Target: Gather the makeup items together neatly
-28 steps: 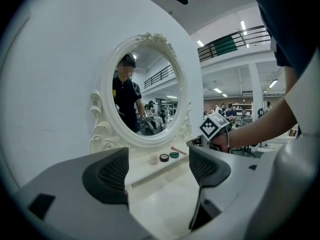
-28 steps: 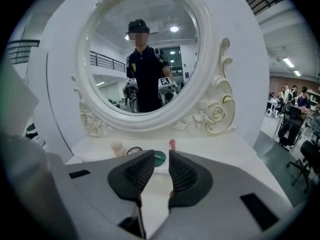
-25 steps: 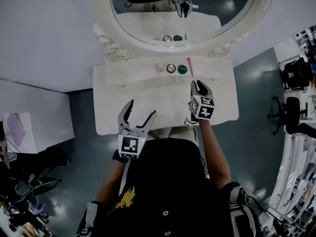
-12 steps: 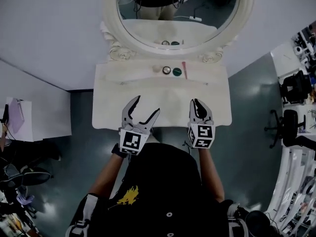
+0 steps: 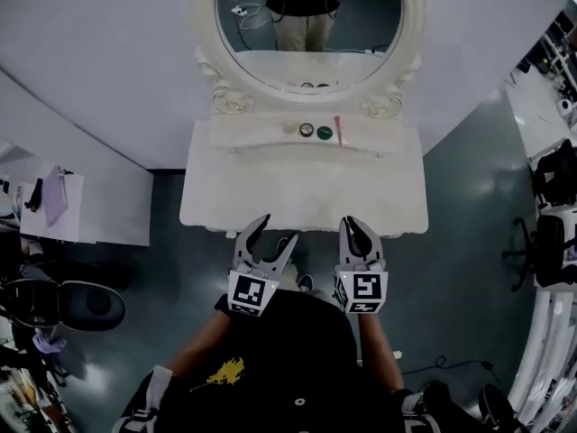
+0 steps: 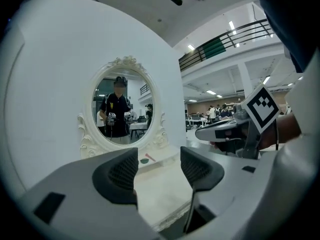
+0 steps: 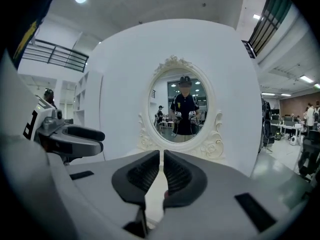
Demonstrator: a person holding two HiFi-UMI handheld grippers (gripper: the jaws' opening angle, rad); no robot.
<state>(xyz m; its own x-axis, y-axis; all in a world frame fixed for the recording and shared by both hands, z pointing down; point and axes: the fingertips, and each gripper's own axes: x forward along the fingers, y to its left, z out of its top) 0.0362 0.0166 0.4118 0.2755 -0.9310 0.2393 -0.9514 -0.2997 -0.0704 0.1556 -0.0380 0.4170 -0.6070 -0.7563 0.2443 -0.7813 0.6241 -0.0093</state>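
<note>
makeup items (image 5: 317, 131) sit close together in a short row on the raised ledge (image 5: 261, 132) along the back edge of a white desk (image 5: 297, 197), near its middle and just below an oval mirror (image 5: 306, 25). the row is a dark-ringed round pot (image 5: 306, 130), a green round pot (image 5: 325, 133) beside it and a pink stick (image 5: 337, 127) at the right end.

the rest of the desk top is bare from ledge to front edge. both tools hang off the front edge, over the grey floor (image 5: 451, 269), well apart from the row. the left hand-held gripper (image 5: 275, 233) has its jaws spread with nothing between them, and they have just been closing. the right hand-held gripper (image 5: 352, 228) has its jaws pressed together on nothing.

a white wall (image 5: 108, 61) backs the desk. beyond the desk's left edge stands a low white cabinet (image 5: 99, 210) with a purple object (image 5: 54, 197) on it, and a dark chair (image 5: 86, 305) nearer the person. more dark chairs (image 5: 552, 251) stand well off to the right.
</note>
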